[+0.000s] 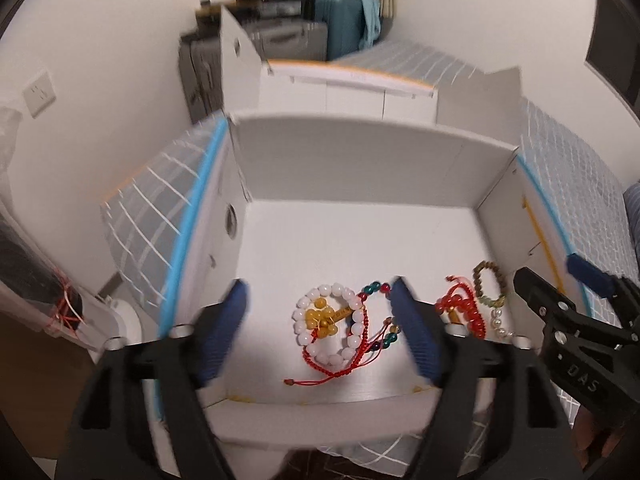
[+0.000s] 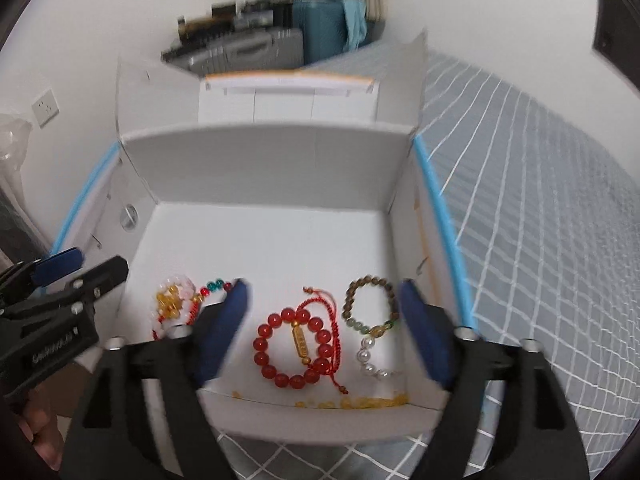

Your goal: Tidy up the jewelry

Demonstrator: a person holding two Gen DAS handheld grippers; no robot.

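Observation:
An open white cardboard box (image 1: 360, 152) (image 2: 272, 152) holds several bracelets. In the left wrist view a white bead bracelet (image 1: 328, 328) with yellow beads and red cord lies between the fingers of my open, empty left gripper (image 1: 320, 332). In the right wrist view a red bead bracelet (image 2: 298, 346) with a gold charm lies between the fingers of my open, empty right gripper (image 2: 326, 328). A brown and green bead bracelet (image 2: 370, 306) and white pearls (image 2: 372, 360) lie to its right. The white bracelet (image 2: 174, 300) lies to its left. Both grippers hover over the box's near edge.
The box sits on a bed with a grey checked cover (image 2: 540, 200). A second white box (image 1: 344, 96) stands behind it. A teal suitcase (image 1: 340, 20) and a grey one stand by the far wall. Yellow beads (image 2: 360, 402) line the box's near wall.

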